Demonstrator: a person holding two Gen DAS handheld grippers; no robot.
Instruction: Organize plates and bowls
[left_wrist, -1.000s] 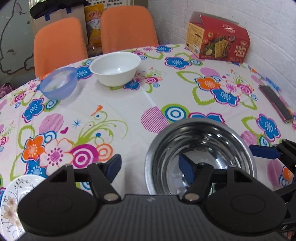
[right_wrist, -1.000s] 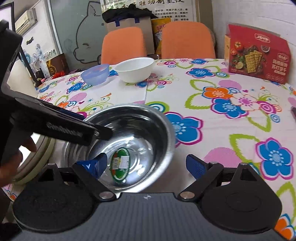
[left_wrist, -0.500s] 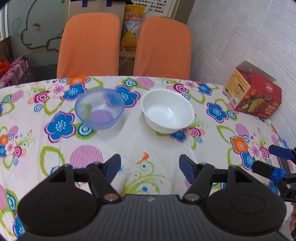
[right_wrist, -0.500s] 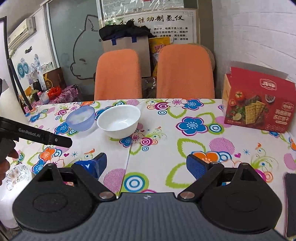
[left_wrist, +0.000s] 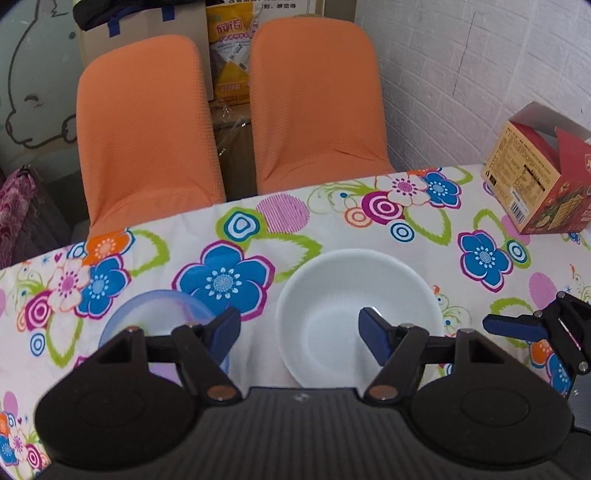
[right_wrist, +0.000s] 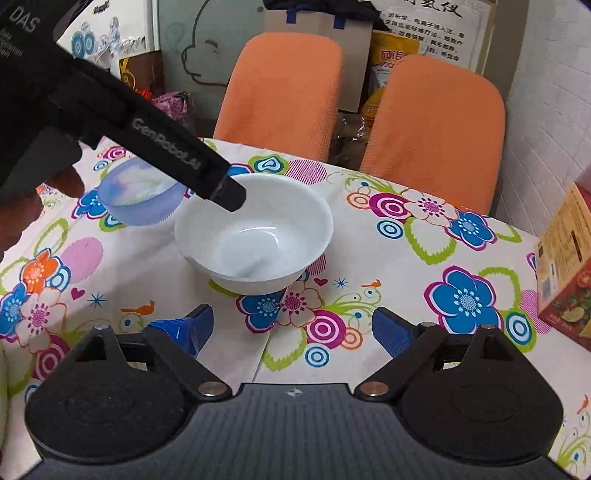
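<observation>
A: How are my tongs standing now?

B: You are holding the left gripper (left_wrist: 299, 334) wide open above the table (left_wrist: 332, 225). It is gripping nothing. Its right finger is hanging over the inside of the white bowl (left_wrist: 354, 314), and its left finger is hanging over the rim of the blue bowl (left_wrist: 159, 314); I cannot tell if either is touching. You are keeping the right gripper (right_wrist: 291, 328) wide open too, empty, its tips over bare tablecloth just in front of the white bowl (right_wrist: 255, 236).

A: What is hidden?

B: Your left gripper's body is covering the near half of the blue bowl and the near rim of the white one. In the right wrist view the left gripper (right_wrist: 221, 188) is crossing in front of the blue bowl (right_wrist: 140, 192), and your hand (right_wrist: 37, 192) is showing only partly behind it.

A: And between the views?

B: The right wrist view is showing both bowls standing side by side, close, the white one deeper. The left wrist view is showing only one blue tip of the right gripper (left_wrist: 517, 328), beside the white bowl. The red box (left_wrist: 539, 177) is cut off in both views.
</observation>
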